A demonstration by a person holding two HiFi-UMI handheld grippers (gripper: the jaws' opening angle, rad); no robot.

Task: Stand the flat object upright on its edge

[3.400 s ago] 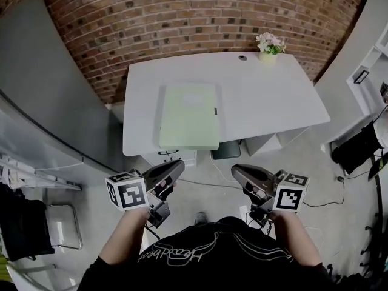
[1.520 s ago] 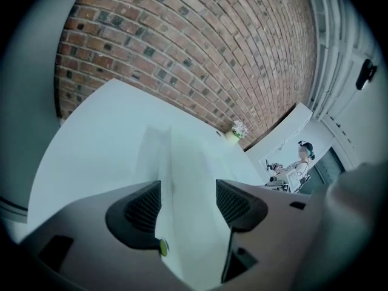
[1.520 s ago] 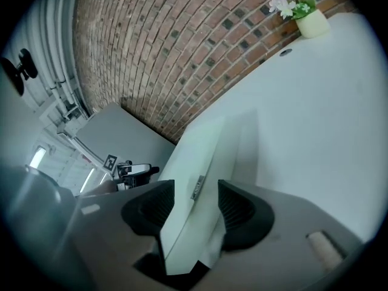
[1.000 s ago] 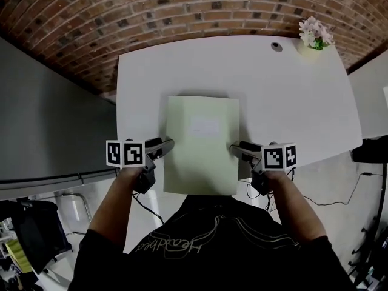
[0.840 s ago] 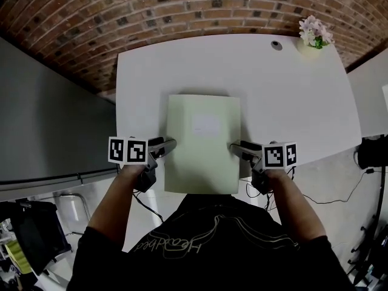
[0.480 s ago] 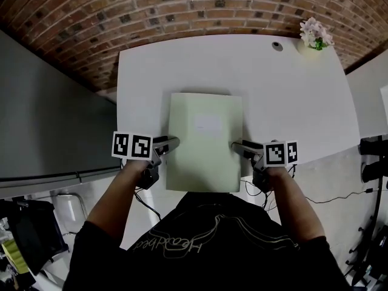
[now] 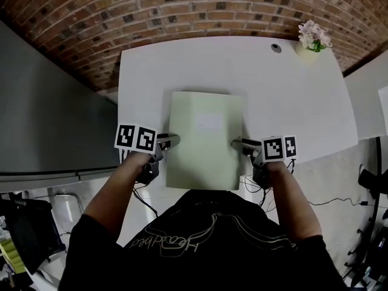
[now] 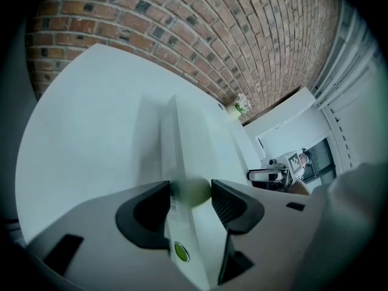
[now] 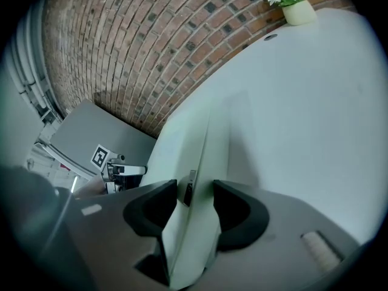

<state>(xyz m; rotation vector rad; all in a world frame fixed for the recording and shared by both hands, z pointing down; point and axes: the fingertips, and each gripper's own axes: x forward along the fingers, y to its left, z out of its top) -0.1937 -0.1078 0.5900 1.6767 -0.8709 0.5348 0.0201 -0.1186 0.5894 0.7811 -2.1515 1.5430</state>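
A flat pale green box (image 7: 205,138) lies on the white table (image 7: 279,96), its near end hanging over the front edge. My left gripper (image 7: 173,139) is at the box's left edge and my right gripper (image 7: 237,143) at its right edge. In the left gripper view the box's (image 8: 200,144) side edge runs between the jaws of the left gripper (image 8: 190,193). In the right gripper view the box's (image 9: 182,144) edge, with a small dark clip, sits between the jaws of the right gripper (image 9: 194,196). Both pairs of jaws have just been closing around the box. I see no firm pinch.
A small pot of flowers (image 7: 312,38) and a round cable hole (image 7: 276,47) are at the table's far right. A brick wall (image 7: 182,5) stands behind the table and a grey panel (image 7: 54,114) to its left. Cables lie on the floor at the right.
Both grippers came up from in front of my body to the box's two side edges. Over the last second they closed in slightly on those edges.
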